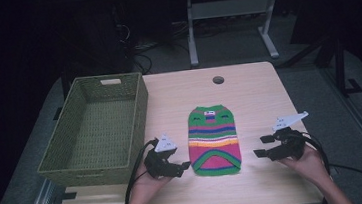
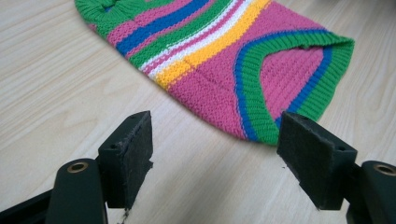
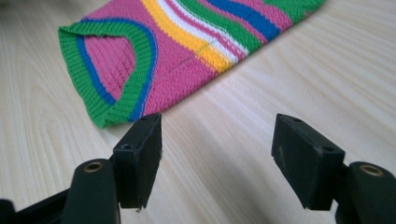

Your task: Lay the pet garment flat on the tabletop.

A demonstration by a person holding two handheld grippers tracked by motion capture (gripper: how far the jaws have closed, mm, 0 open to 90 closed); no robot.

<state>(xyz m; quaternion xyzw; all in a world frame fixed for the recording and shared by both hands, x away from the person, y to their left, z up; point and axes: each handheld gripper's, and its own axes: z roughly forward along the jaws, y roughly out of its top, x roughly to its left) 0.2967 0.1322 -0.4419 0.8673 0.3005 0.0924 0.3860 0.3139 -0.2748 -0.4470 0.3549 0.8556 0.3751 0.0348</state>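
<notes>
A small striped knit sweater point(image 1: 213, 139) in pink, green, blue, yellow and white lies flat on the wooden table point(image 1: 248, 90). Its green hem faces the near edge. My left gripper point(image 1: 184, 168) sits just left of the hem corner, open, its jaws wide apart above bare wood. In the left gripper view the sweater point(image 2: 243, 51) lies just beyond the open left gripper point(image 2: 215, 154). My right gripper point(image 1: 263, 145) is open a short way right of the sweater. The right gripper view shows the sweater's hem point(image 3: 121, 60) ahead and left of the open right gripper point(image 3: 217, 158).
A green woven basket point(image 1: 96, 127) with nothing in it stands on the table's left side, close to my left hand. A round cable hole point(image 1: 218, 80) sits near the far edge. Beyond the table are desk legs point(image 1: 191, 30) and dark floor.
</notes>
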